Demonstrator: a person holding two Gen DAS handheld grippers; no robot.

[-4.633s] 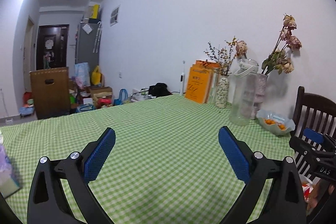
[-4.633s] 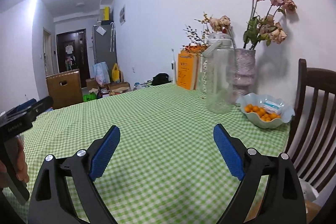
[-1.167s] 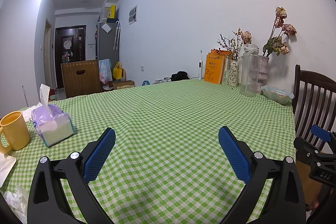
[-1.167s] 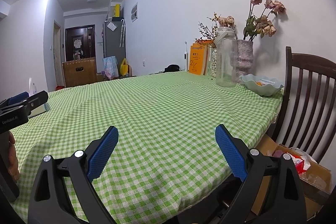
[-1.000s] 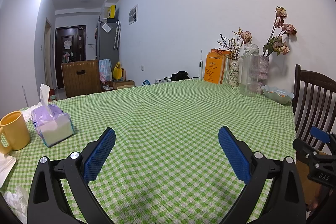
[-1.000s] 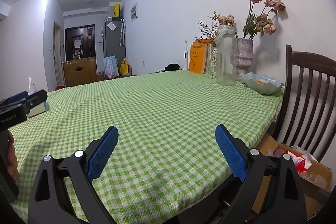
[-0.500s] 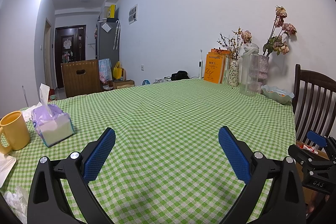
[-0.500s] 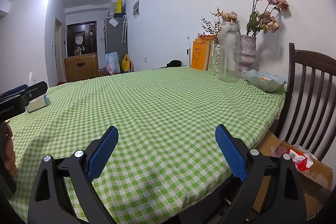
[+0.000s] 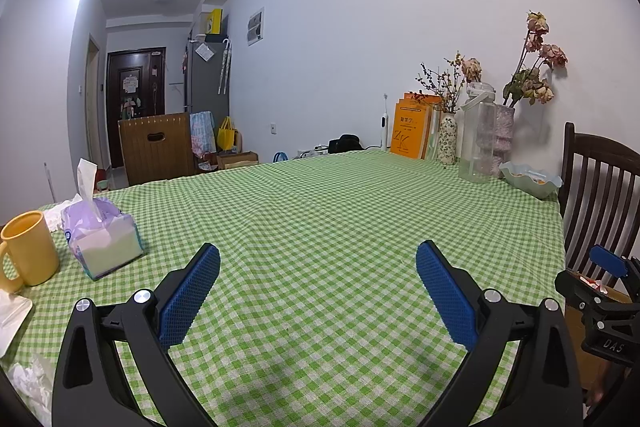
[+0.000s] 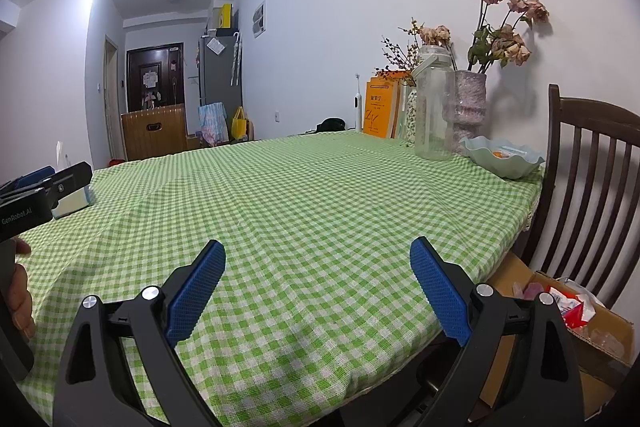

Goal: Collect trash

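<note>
A crumpled white tissue lies at the table's near left corner in the left wrist view, left of my left gripper, which is open and empty above the green checked tablecloth. More crumpled white paper lies behind the tissue pack. My right gripper is open and empty over the table's near right edge. A cardboard box with wrappers inside stands on the floor to its right, beside the chair.
A yellow mug, a purple tissue pack and a white tray edge stand at the left. A clear jug, vases with dried flowers, orange books and a fruit bowl line the far right. A dark wooden chair stands at the right.
Since 4.6 s ago both grippers have pulled back toward the near table edge, bringing the mug, the tissue pack and the box into view. Over the last second the right gripper sank a little.
</note>
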